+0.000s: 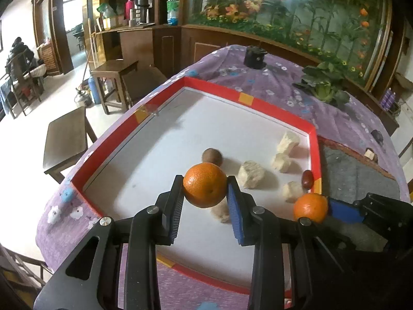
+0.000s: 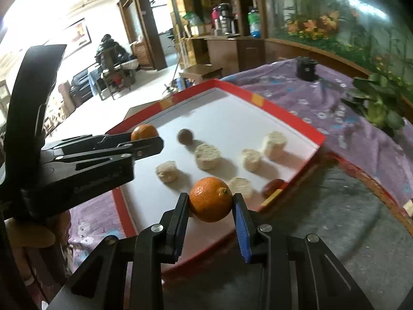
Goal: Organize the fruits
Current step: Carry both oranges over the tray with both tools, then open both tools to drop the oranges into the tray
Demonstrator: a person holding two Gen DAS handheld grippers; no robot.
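In the left wrist view my left gripper point(image 1: 205, 190) is shut on an orange point(image 1: 205, 184), held above the white floor of a red-rimmed tray point(image 1: 273, 106). The right gripper point(image 1: 326, 210) shows at the right, pinching a second orange point(image 1: 310, 207). In the right wrist view my right gripper point(image 2: 210, 202) is shut on that orange point(image 2: 211, 199) over the tray's near edge point(image 2: 296, 183). The left gripper point(image 2: 144, 135) reaches in from the left with its orange point(image 2: 144, 132). On the tray lie several pale chunks point(image 1: 251, 174), a brown round fruit point(image 1: 212, 156) and a red date point(image 1: 307, 178).
The tray rests on a purple flowered cloth point(image 1: 278, 87) over a round table. A black cylinder point(image 1: 254, 57) and leafy greens point(image 1: 325, 84) sit at the far side. A grey mat point(image 2: 322, 232) lies right of the tray. Wooden stools point(image 1: 65, 139) stand on the floor at left.
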